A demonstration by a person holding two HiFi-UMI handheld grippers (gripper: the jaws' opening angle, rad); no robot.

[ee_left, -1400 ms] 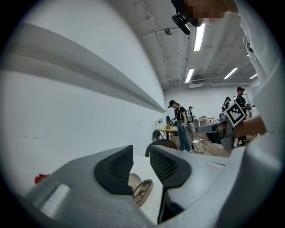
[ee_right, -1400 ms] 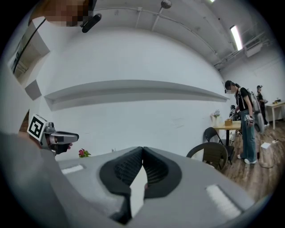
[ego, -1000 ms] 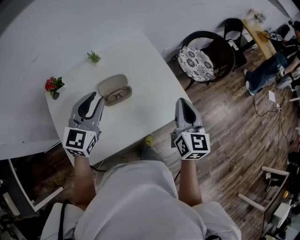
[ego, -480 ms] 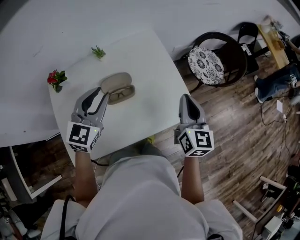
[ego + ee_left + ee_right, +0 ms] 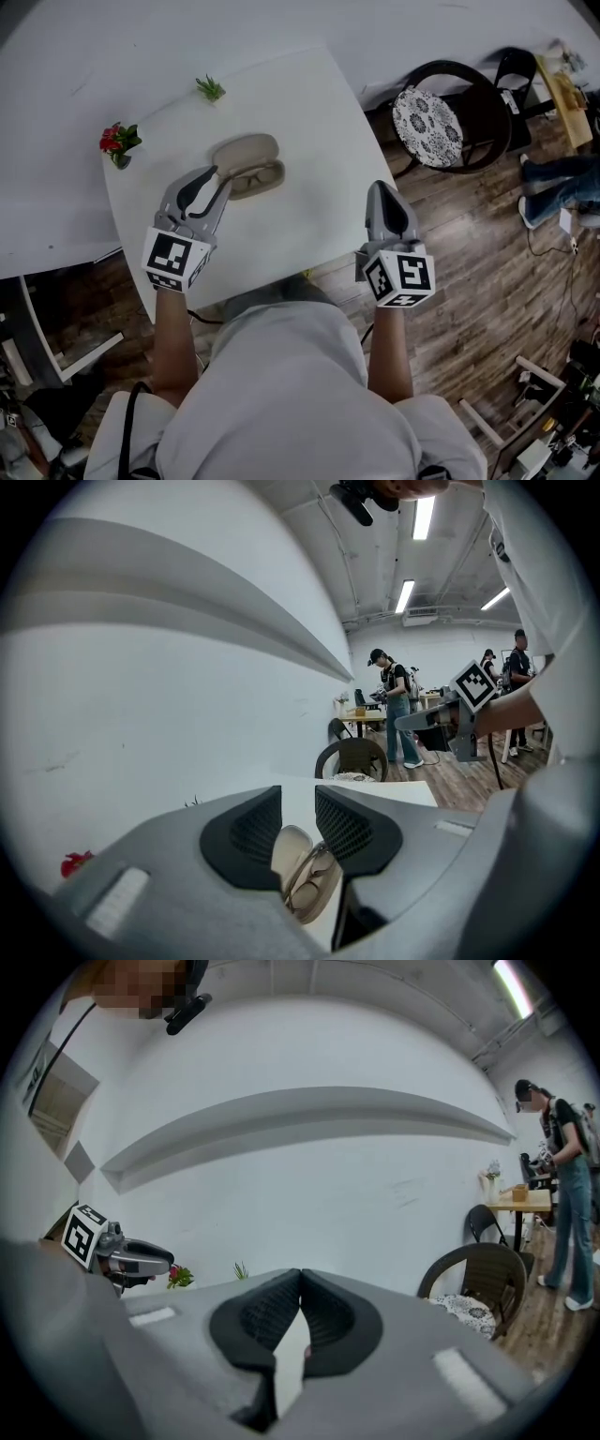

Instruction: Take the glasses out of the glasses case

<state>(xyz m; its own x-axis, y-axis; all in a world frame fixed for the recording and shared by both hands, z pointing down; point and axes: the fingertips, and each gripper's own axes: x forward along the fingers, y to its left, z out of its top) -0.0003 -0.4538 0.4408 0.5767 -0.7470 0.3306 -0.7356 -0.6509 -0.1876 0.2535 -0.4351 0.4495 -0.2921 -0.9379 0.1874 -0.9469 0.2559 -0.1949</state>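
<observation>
The dark wood-plank floor [image 5: 487, 253] lies open to the right of the person. The white square table [image 5: 309, 112] stands with its far side against a white wall. Its right edge runs toward a black round-backed chair with a black-and-white patterned cushion [image 5: 427, 127], which stands just off that far right corner. A wide stretch of bare tabletop lies between the two grippers and to the right of the case.

The left gripper [image 5: 218, 175] is over the table's left part. Its jaws stand a narrow way apart with nothing gripped, and its tips are just beside the left end of the case; contact cannot be told. The right gripper [image 5: 380, 190] hangs at the table's near right edge, well apart from the case, with its jaws pressed together and empty. Each gripper carries a cube with black-and-white square markers.

The beige oval hard-shell glasses case [image 5: 246, 150] lies open near the table's middle, its lid toward the wall. The thin-framed glasses [image 5: 257, 177] lie in its near half.

A small red-flowered plant [image 5: 117, 142] stands at the table's left corner, and a tiny green plant [image 5: 210, 89] stands near the wall.
</observation>
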